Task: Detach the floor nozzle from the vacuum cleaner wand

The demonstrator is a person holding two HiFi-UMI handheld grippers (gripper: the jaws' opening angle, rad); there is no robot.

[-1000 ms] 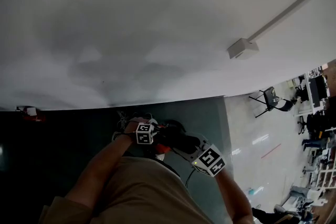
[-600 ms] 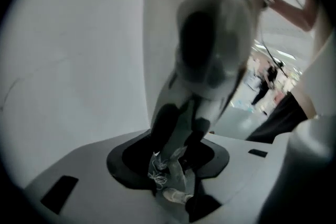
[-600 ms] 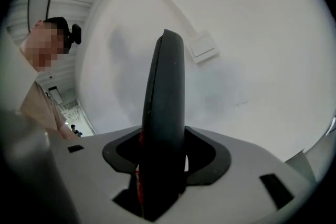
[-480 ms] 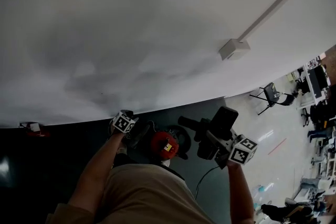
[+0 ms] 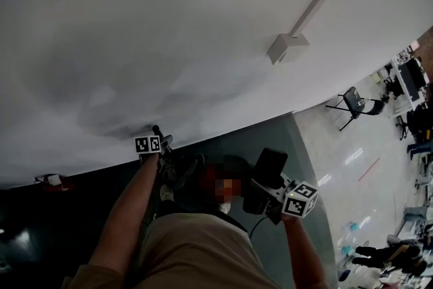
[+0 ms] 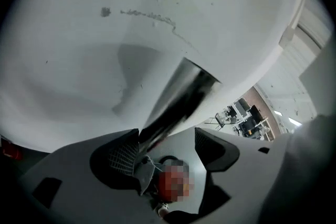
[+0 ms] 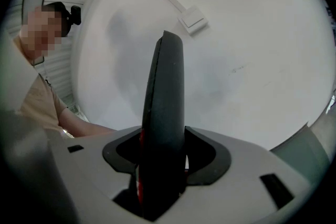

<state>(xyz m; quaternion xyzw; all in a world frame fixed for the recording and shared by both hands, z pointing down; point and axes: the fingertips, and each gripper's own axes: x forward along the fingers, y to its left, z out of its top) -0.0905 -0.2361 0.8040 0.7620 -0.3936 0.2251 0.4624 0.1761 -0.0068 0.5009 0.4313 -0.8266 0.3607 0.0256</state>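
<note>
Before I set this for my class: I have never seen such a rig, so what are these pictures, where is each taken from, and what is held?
There is no robot here: a person holds a hand-held claw in each hand. The head view comes from a camera on the person's head, looking down past the arms to the dark floor below a white wall. The other two cameras ride on the claws and look along their jaws. The left claw has just been opening. The shiny vacuum wand runs between its jaws, which stand apart and do not clamp it. The right claw is closed on the black floor nozzle, seen edge-on. The wand's far end shows bare, so the nozzle looks already off it.
</note>
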